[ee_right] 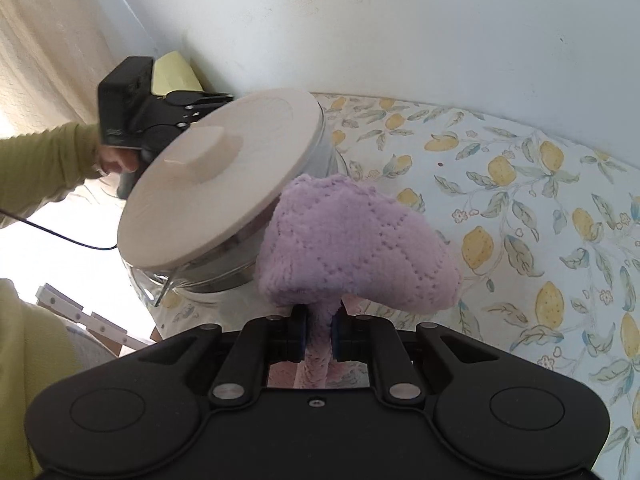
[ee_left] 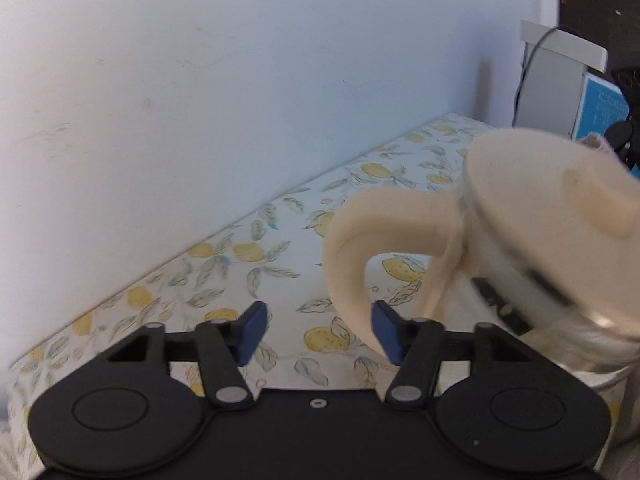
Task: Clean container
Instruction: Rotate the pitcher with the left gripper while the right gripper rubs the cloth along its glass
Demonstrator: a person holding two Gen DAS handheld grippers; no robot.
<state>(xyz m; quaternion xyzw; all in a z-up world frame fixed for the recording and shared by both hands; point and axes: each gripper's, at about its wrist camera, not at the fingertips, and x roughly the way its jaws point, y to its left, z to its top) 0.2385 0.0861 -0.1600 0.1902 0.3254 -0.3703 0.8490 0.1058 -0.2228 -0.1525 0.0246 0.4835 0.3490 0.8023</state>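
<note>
The container is a clear glass jug with a flat cream lid and a looped cream handle. It stands on the lemon-print tablecloth. In the left wrist view it is blurred at the right, lid towards me. My left gripper is open, with bare tablecloth between its blue pads. The handle loop curves down just beyond the right pad. My right gripper is shut on a lilac knitted cloth, which bulges up beside the jug's near side.
A white wall runs along the table's far edge. A white appliance and a blue box stand at the far right. The person's green sleeve and hand hold the left gripper's black body behind the jug, near the table's left edge.
</note>
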